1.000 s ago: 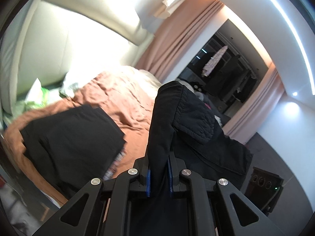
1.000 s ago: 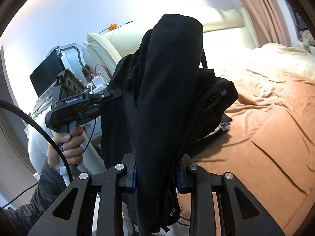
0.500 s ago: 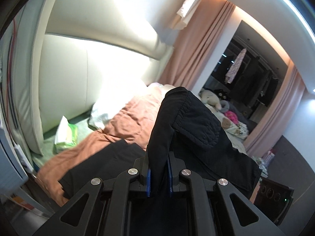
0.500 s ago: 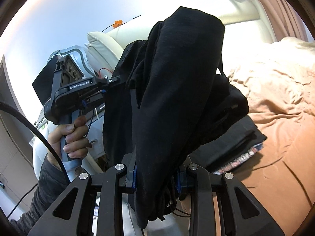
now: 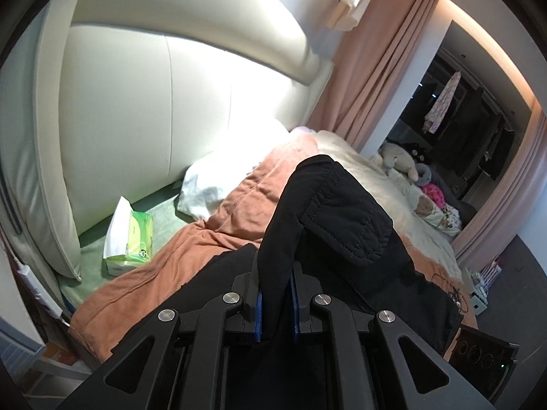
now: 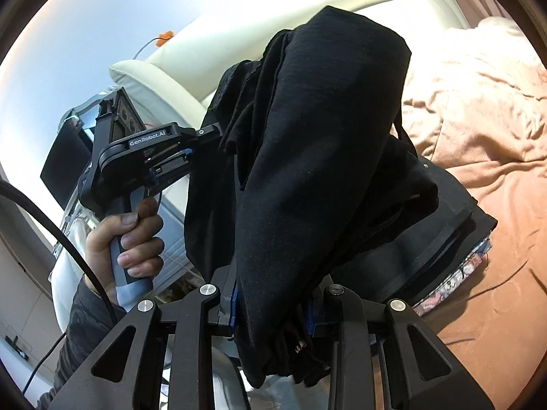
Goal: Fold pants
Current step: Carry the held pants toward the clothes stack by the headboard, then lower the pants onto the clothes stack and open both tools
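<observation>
Black fabric pants [image 6: 328,157] hang bunched in the air between both clamped tools, left gripper [image 5: 276,302] pinching a seamed edge, right gripper [image 6: 271,302] a thick fold, directly above the folded dark garments [image 6: 441,239] stacked on the rust-orange bedspread [image 5: 164,273].
</observation>
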`<state>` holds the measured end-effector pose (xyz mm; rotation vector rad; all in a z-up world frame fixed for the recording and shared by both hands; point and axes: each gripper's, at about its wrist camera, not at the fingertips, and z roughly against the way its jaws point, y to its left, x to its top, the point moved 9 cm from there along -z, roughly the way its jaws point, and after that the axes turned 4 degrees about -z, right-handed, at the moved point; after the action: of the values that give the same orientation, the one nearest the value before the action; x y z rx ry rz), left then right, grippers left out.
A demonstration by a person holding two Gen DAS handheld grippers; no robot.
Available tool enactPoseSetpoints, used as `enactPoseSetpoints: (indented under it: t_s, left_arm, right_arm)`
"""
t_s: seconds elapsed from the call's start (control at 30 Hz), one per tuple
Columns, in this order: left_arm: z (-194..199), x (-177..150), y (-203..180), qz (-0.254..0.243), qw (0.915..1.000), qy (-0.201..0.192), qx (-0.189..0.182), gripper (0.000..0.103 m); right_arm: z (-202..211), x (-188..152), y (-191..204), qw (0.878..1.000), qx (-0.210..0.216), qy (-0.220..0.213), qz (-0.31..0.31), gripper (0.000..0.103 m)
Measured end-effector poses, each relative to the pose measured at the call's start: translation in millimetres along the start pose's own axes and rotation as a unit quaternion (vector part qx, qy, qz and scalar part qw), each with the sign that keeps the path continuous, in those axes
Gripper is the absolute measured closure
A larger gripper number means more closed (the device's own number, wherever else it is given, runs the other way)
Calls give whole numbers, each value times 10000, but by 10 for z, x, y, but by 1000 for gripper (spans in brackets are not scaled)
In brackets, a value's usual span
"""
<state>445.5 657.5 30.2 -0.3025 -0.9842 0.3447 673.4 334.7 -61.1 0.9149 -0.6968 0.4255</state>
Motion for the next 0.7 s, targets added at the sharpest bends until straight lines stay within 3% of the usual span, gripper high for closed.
enactPoseSetpoints:
  t_s: [0.33, 0.4, 0.43, 0.5, 0.7]
  left_arm:
    - [-857, -113, 198, 27, 9977, 595, 338, 90]
    - [-1027, -203, 265, -33, 9948, 839, 583, 82]
    - [-1105, -271, 341, -2, 9917, 997, 808, 73]
    - [-1128, -342, 443, 212, 9901, 1055, 902, 61]
    - [-880, -512, 557, 413, 9885, 1027, 1031, 57]
  right_arm:
    - [-355, 88, -412, 9980, -31, 247, -574, 78]
    - [-399, 89, -516, 9973, -69, 335, -643, 78]
    - [-433, 66, -565, 9967, -86, 404, -699, 78]
    - [-472, 86, -672, 9950, -69, 505, -860, 76]
    - [-489, 168, -813, 9893, 225, 645, -1293, 75]
